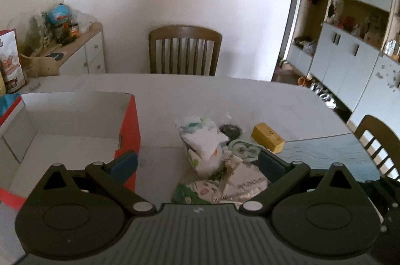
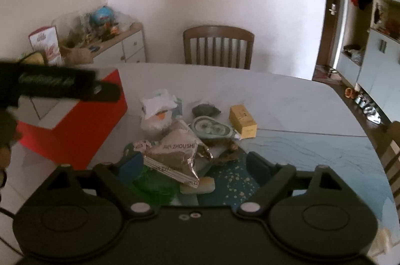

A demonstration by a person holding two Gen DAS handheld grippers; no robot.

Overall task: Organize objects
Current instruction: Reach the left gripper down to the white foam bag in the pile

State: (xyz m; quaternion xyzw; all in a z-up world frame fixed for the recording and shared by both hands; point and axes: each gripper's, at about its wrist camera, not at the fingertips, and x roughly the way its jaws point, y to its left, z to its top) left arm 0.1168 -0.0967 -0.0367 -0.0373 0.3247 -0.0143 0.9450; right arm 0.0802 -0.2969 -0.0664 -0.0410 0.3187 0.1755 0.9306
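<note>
A heap of packets lies mid-table: a white plastic bag (image 1: 202, 140) (image 2: 157, 112), a silver foil packet (image 1: 245, 182) (image 2: 175, 152), a green packet (image 1: 192, 192) (image 2: 152, 185) and an oval pale-green packet (image 1: 242, 148) (image 2: 212, 128). A yellow box (image 1: 267, 136) (image 2: 242, 121) and a dark lump (image 1: 231, 130) (image 2: 206, 110) lie just beyond. An open red box (image 1: 130, 125) (image 2: 75, 125), white inside, stands to the left. My left gripper (image 1: 198, 163) is open over the heap's near side. My right gripper (image 2: 196, 166) is open, the silver packet lying between its fingers.
The pale table (image 1: 225, 95) has a wooden chair (image 1: 185, 50) at its far side and another chair (image 1: 377, 140) at the right. A cluttered sideboard (image 1: 82, 50) stands at the back left, white cupboards (image 1: 350, 60) along the right wall. A blue speckled item (image 2: 232, 182) lies under my right gripper.
</note>
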